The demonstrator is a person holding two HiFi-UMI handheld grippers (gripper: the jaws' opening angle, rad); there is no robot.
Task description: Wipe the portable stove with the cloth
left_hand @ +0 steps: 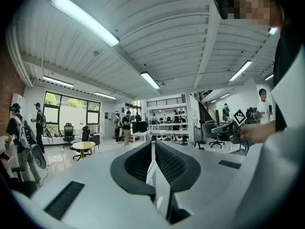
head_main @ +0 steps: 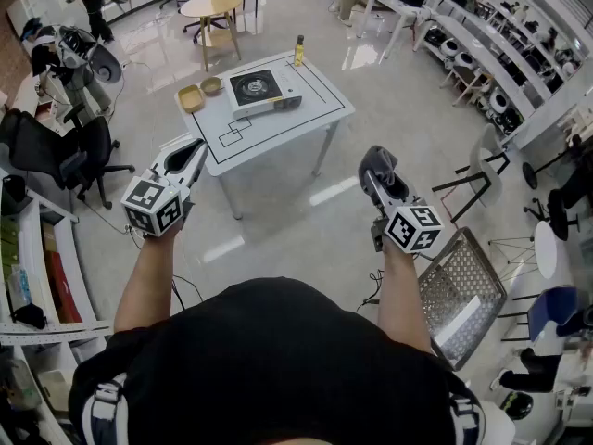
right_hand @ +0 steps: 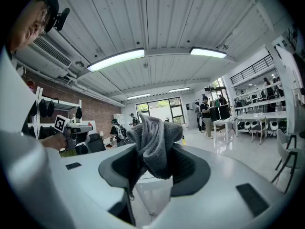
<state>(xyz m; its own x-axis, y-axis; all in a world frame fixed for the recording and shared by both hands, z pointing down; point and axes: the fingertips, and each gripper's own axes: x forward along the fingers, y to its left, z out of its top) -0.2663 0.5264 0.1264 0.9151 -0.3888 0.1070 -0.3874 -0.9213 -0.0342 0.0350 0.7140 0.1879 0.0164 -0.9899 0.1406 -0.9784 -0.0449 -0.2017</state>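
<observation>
The portable stove (head_main: 258,88) sits on the white tabletop (head_main: 306,109), well apart from both claws. The step in hand looks like the approach: carry the cloth (right_hand: 155,137) to the stove, then lower it flat. The right claw (right_hand: 156,168) is clamped on the bunched cloth. The left claw (left_hand: 153,161) is closed and empty.

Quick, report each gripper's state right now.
Left gripper: closed, empty.
Right gripper: closed on the grey cloth.
</observation>
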